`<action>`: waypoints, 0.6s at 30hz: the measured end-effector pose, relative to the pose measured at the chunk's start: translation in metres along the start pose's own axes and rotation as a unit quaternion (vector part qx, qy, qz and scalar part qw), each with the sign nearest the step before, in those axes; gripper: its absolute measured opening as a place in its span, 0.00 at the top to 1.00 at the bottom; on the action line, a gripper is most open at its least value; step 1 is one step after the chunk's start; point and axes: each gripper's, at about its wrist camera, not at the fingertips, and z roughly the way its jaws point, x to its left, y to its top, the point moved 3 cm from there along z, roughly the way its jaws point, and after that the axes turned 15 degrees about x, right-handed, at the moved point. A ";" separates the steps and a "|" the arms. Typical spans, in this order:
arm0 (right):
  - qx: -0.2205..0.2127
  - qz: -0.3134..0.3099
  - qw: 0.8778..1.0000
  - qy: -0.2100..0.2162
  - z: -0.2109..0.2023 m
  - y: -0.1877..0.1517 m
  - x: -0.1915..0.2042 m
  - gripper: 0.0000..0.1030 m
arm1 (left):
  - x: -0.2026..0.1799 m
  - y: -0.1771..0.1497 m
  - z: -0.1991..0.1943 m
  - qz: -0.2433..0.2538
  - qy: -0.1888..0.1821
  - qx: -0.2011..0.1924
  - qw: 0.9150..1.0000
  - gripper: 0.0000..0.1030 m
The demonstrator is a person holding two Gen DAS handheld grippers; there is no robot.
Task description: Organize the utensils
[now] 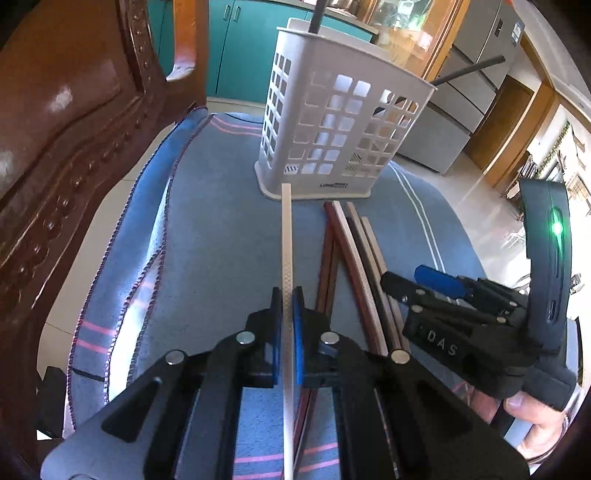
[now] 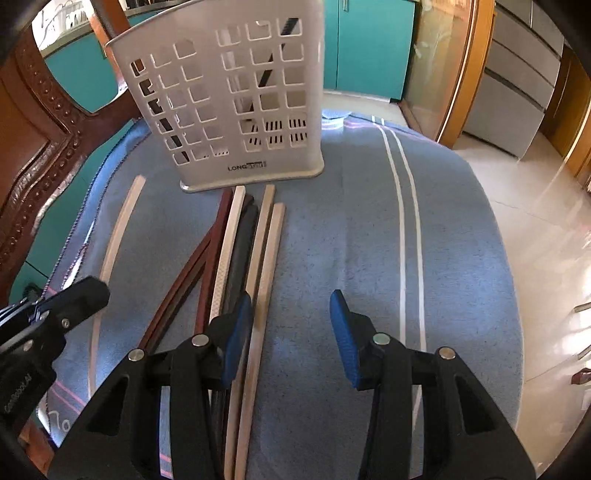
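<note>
My left gripper (image 1: 287,297) is shut on a cream chopstick (image 1: 286,236), whose far tip points at the foot of the white slotted utensil holder (image 1: 332,129). In the right wrist view the same chopstick (image 2: 118,229) lies left of the pile, with the left gripper (image 2: 92,291) on it. Several brown, black and tan chopsticks (image 2: 236,251) lie side by side in front of the holder (image 2: 229,103). My right gripper (image 2: 291,325) hangs open just above them. Its left pad is over the tan sticks and nothing is pinched. Dark handles (image 1: 316,18) stick out of the holder.
A blue towel with white stripes (image 2: 369,240) covers the rounded tabletop. A carved wooden chair (image 1: 55,147) stands close on the left. Teal cabinets (image 1: 240,44) lie behind, and tiled floor (image 2: 535,240) falls away to the right.
</note>
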 end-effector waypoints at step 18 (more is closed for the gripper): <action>-0.011 0.076 0.994 0.079 -0.012 -0.009 -0.026 0.88 | 0.002 0.004 0.016 -0.004 0.012 0.012 1.000 0.82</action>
